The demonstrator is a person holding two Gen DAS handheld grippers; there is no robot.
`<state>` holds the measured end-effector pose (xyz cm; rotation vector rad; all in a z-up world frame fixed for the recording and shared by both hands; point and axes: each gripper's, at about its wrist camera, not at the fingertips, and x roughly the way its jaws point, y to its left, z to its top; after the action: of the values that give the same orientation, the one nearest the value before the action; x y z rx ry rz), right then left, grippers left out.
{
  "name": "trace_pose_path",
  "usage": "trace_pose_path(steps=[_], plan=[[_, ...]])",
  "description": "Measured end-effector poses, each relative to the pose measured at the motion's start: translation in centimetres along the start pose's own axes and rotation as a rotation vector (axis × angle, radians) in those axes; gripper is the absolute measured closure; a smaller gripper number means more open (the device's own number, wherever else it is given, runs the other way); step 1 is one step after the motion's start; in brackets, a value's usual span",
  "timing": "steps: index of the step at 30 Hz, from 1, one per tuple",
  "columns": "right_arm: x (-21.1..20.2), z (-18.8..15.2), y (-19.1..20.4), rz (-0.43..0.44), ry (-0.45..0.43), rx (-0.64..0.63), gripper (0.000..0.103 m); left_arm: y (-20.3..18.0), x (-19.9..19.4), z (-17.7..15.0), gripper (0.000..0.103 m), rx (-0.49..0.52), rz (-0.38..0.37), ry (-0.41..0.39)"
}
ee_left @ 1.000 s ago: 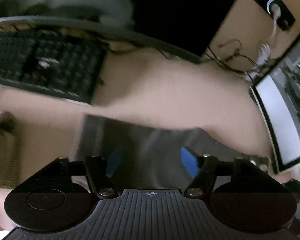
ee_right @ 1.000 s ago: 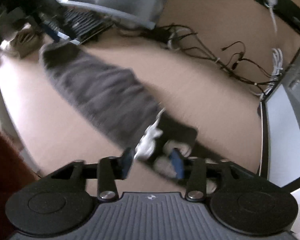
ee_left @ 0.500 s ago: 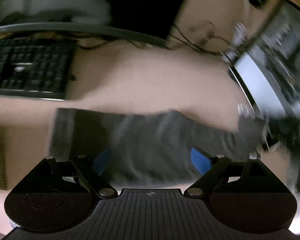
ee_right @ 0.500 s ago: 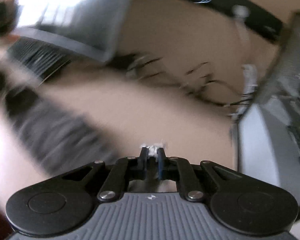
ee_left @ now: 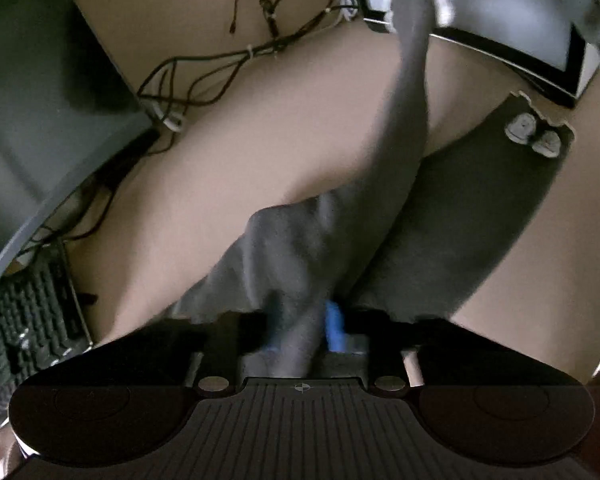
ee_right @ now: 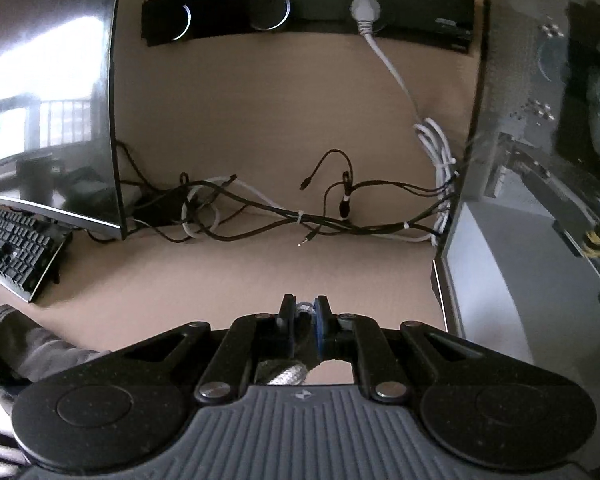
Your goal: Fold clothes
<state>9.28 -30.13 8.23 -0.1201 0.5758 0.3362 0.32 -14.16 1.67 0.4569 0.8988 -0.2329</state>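
Note:
A dark grey garment (ee_left: 300, 248) hangs stretched between my two grippers above the tan desk (ee_left: 228, 160). My left gripper (ee_left: 300, 328) is shut on one end of it; the cloth bunches between the blue pads. A strip of the garment runs up and away toward the top right. A flat dark part with two white patches (ee_left: 534, 136) lies on the desk at the right. My right gripper (ee_right: 303, 312) is shut on a pale edge of the garment (ee_right: 288, 374). More grey cloth (ee_right: 40, 352) shows at the lower left of the right wrist view.
A curved monitor (ee_right: 48, 92) and a black keyboard (ee_right: 16, 248) stand at the left. Tangled cables (ee_right: 300, 216) lie along the back of the desk under a black power strip (ee_right: 308, 12). A computer case (ee_right: 540, 200) stands at the right.
My left gripper closed on the garment and lifted it. My right gripper, shut half a second ago, rose with its end, so the cloth came off the desk and both views swung.

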Motion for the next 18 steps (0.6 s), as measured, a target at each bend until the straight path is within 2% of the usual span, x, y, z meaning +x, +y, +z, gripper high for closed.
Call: trace_pose_path(steps=[2,6,8,10,12,14,15,16,18], plan=[[-0.6,-0.3,-0.1,-0.020,-0.007,0.009,0.094,1.1,-0.3,0.9,0.083,-0.006,0.008,-0.019],[-1.3,-1.2,-0.6,-0.062,0.004,0.037,0.094,3.7,-0.5,4.7,0.083,-0.023,0.102,-0.101],[-0.8,-1.7,-1.0,-0.083,0.030,0.052,0.093,5.4,0.0,6.9,0.073,-0.089,0.176,-0.146],[0.0,-2.2,-1.2,-0.110,0.062,0.067,0.090,7.1,0.7,8.4,0.055,-0.179,0.248,-0.181],[0.5,-2.7,-1.1,-0.152,0.082,0.070,0.085,8.7,0.2,9.0,0.049,-0.264,0.281,-0.210],[0.2,-2.9,-1.0,-0.162,0.079,0.078,0.079,10.1,-1.4,8.6,0.037,-0.317,0.248,-0.252],[-0.1,-3.0,-0.8,-0.158,0.073,0.082,0.073,10.6,-2.5,8.0,0.024,-0.337,0.235,-0.276],[-0.5,-3.1,-0.5,-0.150,0.066,0.082,0.070,11.1,-3.7,7.1,0.018,-0.354,0.230,-0.299],[-1.1,-3.3,0.4,-0.113,0.065,0.074,0.068,11.8,-5.4,5.5,0.018,-0.368,0.190,-0.316]])
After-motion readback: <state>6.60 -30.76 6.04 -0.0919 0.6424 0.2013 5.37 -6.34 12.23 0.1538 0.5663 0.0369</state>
